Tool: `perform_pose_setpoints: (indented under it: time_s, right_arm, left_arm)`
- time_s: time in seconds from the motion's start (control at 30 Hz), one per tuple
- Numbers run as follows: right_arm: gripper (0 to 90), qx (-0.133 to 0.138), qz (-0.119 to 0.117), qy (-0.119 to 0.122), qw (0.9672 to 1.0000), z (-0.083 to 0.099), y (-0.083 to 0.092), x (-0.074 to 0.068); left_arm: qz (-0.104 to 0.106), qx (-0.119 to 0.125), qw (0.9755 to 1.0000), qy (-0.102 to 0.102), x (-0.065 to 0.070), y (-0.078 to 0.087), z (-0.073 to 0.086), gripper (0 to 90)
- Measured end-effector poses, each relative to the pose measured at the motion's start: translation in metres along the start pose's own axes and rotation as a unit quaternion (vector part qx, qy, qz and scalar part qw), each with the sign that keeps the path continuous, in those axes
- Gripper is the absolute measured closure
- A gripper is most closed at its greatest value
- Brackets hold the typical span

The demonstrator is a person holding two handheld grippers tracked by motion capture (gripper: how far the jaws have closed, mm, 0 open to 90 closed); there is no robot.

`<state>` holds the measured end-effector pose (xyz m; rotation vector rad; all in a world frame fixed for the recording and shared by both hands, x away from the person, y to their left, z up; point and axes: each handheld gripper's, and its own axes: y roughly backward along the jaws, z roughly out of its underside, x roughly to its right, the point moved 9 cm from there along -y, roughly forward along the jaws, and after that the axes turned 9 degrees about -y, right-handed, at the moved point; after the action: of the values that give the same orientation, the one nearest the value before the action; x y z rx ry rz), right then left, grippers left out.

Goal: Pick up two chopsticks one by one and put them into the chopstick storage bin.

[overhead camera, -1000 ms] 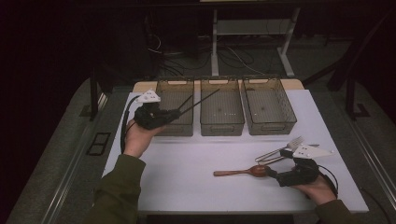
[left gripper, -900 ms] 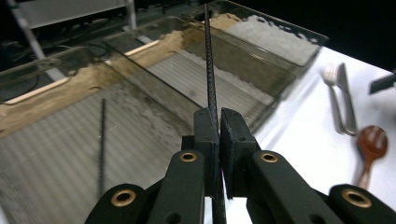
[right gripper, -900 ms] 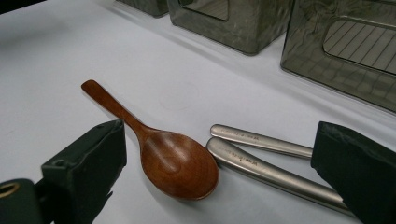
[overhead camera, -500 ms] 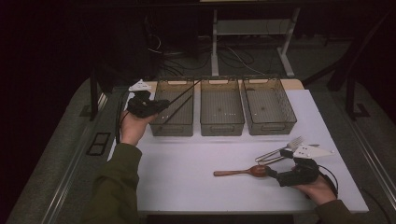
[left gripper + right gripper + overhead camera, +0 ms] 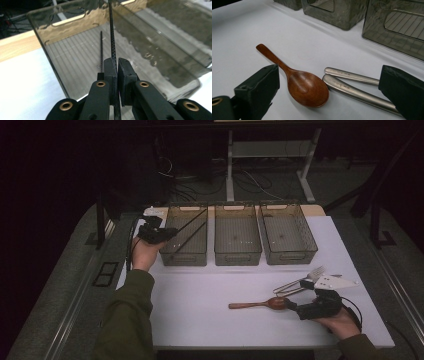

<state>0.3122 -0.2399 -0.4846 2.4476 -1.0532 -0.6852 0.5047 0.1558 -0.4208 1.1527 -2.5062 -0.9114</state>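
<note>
Olive sleeves [image 5: 127,320], black tongs [image 5: 117,72] (brass-ringed screws).

In the left gripper view the black rod [image 5: 111,37] runs out past the top edge, so its far end is cut off, and its lower part is hidden between the closed jaws of the left gripper [image 5: 117,66]. In the right gripper view the two metal handles [image 5: 352,85] disappear behind the right jaw of the right gripper [image 5: 329,85], so their heads are hidden. In the high view the fork [image 5: 312,272] beside the grey plate is too small to count its prongs.
</note>
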Motion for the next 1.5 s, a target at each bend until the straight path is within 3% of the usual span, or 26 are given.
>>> perform_pose_setpoints:
  time_s: [0.4, 0.63, 0.9, 0.97, 1.1, 1.27, 1.5]
  right_arm:
    - [2.9, 0.001, -0.001, -0.001, 1.0000, 0.000, 0.000, 0.000]
    - [2.9, -0.001, -0.002, 0.000, 1.0000, 0.000, 0.000, 0.000]
    - [2.9, 0.000, -0.001, 0.001, 1.0000, 0.000, 0.000, 0.000]
    - [2.9, 0.001, -0.001, 0.001, 1.0000, 0.000, 0.000, 0.000]
    - [2.9, 0.000, -0.001, 0.002, 1.0000, 0.000, 0.000, 0.000]
    - [2.9, 0.001, -0.002, 0.001, 1.0000, 0.000, 0.000, 0.000]
    - [2.9, 0.001, -0.001, 0.001, 1.0000, 0.000, 0.000, 0.000]
  left_arm:
    - [-0.004, -0.040, 0.9992, -0.001, -0.002, -0.015, 0.009, 85.1]
    - [-0.010, -0.058, 0.9982, -0.014, -0.001, -0.020, 0.006, 85.0]
    - [-0.002, -0.070, 0.9973, -0.023, 0.001, -0.027, 0.008, 84.0]
    - [0.000, -0.068, 0.9975, -0.021, 0.002, -0.027, 0.008, 82.8]
    - [-0.007, -0.056, 0.9981, -0.025, 0.002, -0.026, 0.006, 71.5]
    - [0.005, -0.036, 0.9990, -0.028, 0.007, -0.020, 0.000, 63.8]
    - [0.027, 0.012, 0.9989, -0.035, 0.021, -0.008, -0.008, 54.5]
